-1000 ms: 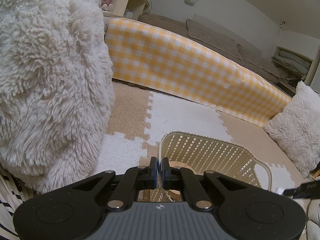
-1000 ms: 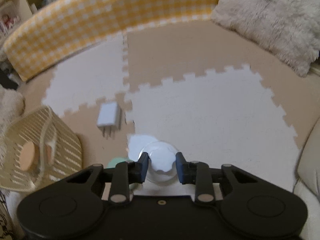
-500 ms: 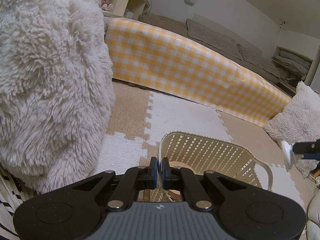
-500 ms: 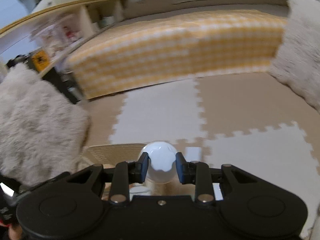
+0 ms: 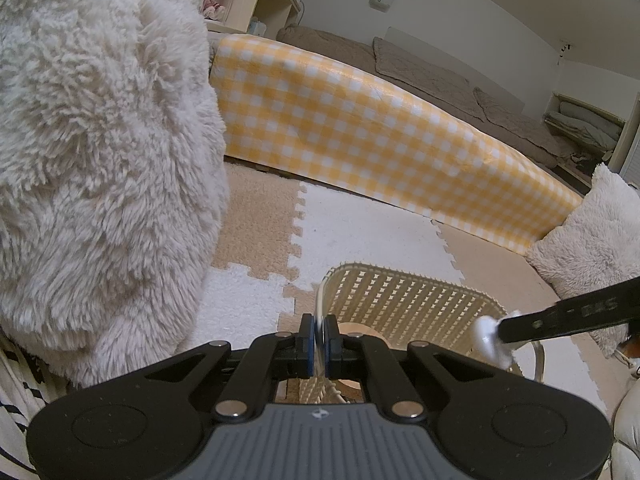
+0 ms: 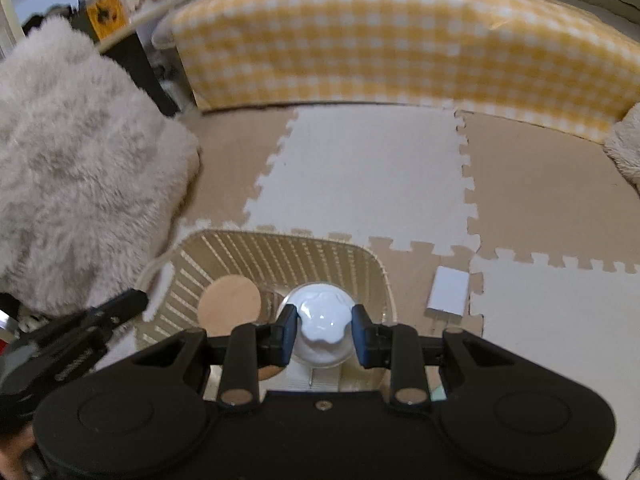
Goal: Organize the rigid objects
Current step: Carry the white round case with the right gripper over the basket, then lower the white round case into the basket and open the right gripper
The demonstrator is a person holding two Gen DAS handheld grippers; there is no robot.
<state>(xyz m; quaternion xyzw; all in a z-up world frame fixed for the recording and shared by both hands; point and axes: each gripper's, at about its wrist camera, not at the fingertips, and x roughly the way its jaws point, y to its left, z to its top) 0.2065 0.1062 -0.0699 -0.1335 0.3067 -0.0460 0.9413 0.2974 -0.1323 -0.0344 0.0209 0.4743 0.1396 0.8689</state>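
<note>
One white dome-shaped object (image 6: 322, 322), clear-rimmed with a scalloped top, sits pinched between the blue pads of the right gripper (image 6: 323, 330); jaws narrowed onto its sides. Exact identity not resolvable.

Key relation: in the right wrist view the dome hangs over the open mouth of the cream slotted basket (image 6: 372, 276), roughly above its near-right part, inside the rim line. Height above the basket floor cannot be read from these views. Left wrist view agrees: the dome (image 5: 490, 338) shows at the basket's right rim (image 5: 412, 292).

Basket contents: a round wooden disc (image 6: 229, 305) to the left of the dome, apart from it.

Left gripper (image 5: 319, 340) is nipped tight on the basket's thin rim or handle, so it appears to steady the basket.

Judgement: the coming move is a straight release downward; no sideways travel needed.

White charger plug (image 6: 449, 292) lies on the foam mat (image 6: 372, 168), just right of the basket, not yet collected.
</note>
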